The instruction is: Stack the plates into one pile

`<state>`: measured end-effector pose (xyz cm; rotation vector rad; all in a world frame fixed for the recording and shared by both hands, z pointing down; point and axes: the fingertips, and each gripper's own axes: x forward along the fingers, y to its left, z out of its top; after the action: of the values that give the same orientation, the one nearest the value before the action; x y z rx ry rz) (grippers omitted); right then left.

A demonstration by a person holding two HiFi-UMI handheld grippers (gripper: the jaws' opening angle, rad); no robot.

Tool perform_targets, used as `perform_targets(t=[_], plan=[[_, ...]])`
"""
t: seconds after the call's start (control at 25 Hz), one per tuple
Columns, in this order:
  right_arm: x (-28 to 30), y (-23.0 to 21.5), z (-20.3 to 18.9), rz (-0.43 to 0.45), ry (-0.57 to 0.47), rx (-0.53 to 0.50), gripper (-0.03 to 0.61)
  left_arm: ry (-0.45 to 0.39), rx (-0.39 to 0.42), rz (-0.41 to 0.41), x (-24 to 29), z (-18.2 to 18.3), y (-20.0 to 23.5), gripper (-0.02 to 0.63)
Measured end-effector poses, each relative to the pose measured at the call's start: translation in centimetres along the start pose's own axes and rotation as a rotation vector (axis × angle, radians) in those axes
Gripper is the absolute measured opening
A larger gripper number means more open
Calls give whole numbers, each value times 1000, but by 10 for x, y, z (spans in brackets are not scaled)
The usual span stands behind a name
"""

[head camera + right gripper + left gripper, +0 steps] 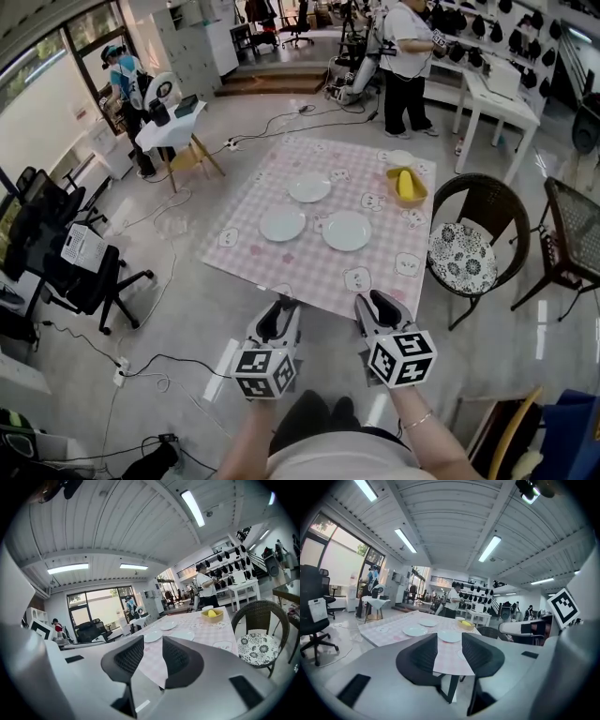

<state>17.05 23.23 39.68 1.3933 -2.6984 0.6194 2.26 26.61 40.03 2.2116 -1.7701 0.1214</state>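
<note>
Far plate [309, 187], left plate [282, 224], right plate [347, 231] lay separate on table [272, 267], left gripper [284, 307] and right gripper [373, 302] empty, jaws parted

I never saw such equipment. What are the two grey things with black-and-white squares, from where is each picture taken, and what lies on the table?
No robot is here. A person holds a two-jaw tool in each hand: the left gripper and the right gripper; the marked cubes are parts of them. The head view comes from a camera on the person's head, looking down. The two gripper views come from cameras riding on each gripper, looking along its jaws. The table, under a pink checked cloth, carries a far plate, a left plate and a right plate, all white, apart, not yet stacked, and a yellow bowl. Both grippers are open and hold nothing.
</note>
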Motion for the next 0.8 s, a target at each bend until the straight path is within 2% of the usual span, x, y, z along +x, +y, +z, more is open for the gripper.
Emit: perform_targets(t=[0.32,0.48,0.8], plan=[[28,-30,8,-41,-18,33,124,-7,19,-17,44,13,12,163],[54,-51,9,-99,-17,39,124,24,40,-42,83,14,27,147],[135,-93,30,-235,-36,67,123,73,70,-157,184,31,68,147]])
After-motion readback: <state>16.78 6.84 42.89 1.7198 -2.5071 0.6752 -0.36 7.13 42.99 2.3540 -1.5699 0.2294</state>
